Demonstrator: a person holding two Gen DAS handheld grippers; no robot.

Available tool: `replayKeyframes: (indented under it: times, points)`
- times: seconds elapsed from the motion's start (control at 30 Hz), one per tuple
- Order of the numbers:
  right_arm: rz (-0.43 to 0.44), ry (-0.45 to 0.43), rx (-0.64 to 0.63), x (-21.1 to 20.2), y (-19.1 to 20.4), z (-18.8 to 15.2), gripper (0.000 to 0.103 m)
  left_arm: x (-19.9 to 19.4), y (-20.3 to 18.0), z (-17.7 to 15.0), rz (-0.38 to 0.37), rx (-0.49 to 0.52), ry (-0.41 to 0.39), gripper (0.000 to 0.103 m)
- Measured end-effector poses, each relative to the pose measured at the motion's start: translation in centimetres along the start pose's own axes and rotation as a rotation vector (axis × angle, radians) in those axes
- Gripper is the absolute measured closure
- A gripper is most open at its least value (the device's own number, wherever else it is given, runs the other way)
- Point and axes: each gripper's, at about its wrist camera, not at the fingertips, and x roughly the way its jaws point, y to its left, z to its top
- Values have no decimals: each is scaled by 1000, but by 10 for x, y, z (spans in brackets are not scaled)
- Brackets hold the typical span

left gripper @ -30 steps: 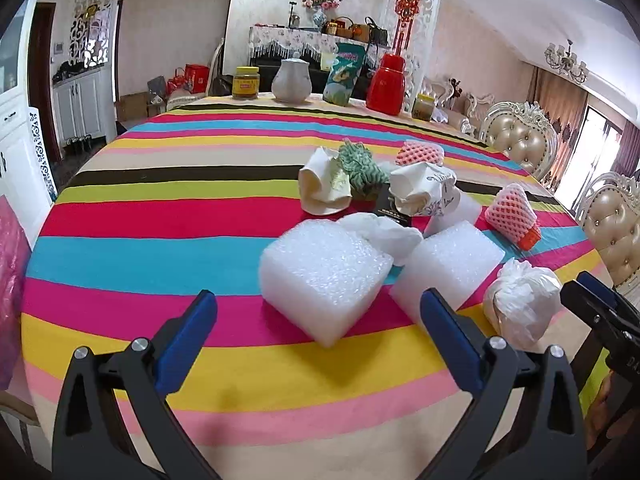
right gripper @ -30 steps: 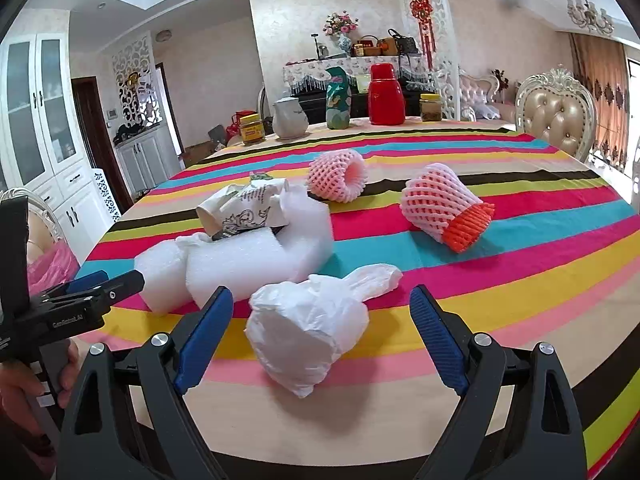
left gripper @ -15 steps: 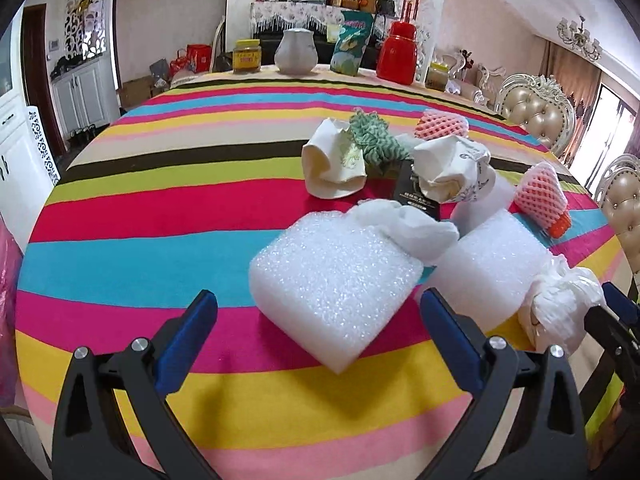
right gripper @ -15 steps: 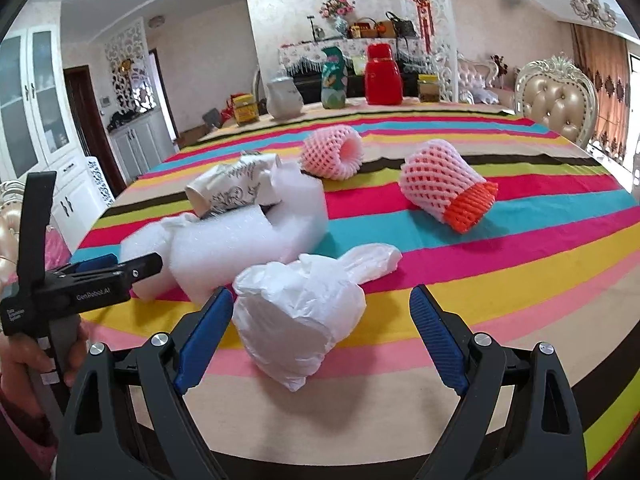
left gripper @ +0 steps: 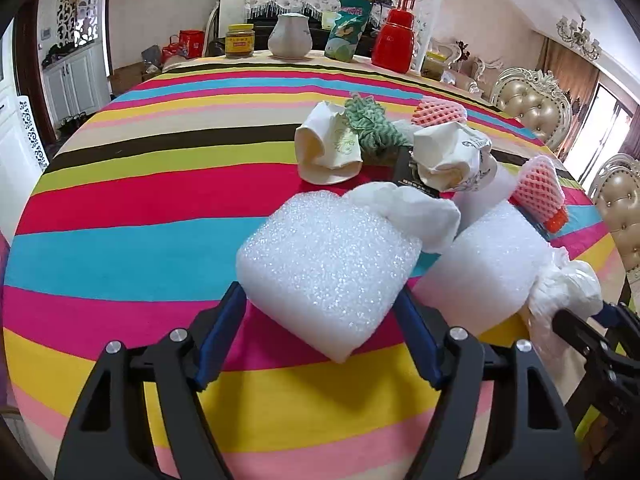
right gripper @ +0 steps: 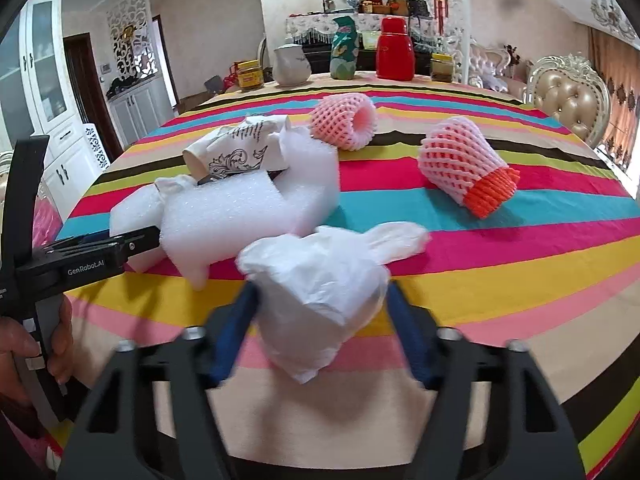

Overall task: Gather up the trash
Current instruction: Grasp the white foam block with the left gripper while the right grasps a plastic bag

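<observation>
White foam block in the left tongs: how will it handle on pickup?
The foam block looks airy, so probably very light. The left tongs are closing on its sides; it may squash rather than resist. A tissue wad leans on its far edge and could shift.

Soft foam, thin plastic and woven cloth on the table

The foam block (left gripper: pixel 328 276) looks white, pebbly and faintly sparkling; the knotted plastic bag (right gripper: pixel 320 296) is thin, crinkled and slightly glossy. The striped tablecloth (left gripper: pixel 132 208) looks like matt cloth. The fruit nets (right gripper: pixel 464 164) are meshed pink foam. Both gripper frames are matt black plastic with shiny metal screws, their pads (left gripper: pixel 218 332) blue.
</observation>
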Motion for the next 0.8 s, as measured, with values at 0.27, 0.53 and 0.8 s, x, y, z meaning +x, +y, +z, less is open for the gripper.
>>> replayKeyframes:
  times: [0.27,0.53,0.8]
  points:
    - [18,-26,40,-6,-8,0,70,-15,4,-1,-5,-31,-81,33]
    - [5,-64,41,-14,-7,0,70,-41,4,-7,29,-47,-212,33]
    - [-3,-79,45,-16,-8,1,70,-51,5,-10,25,-53,-258,33]
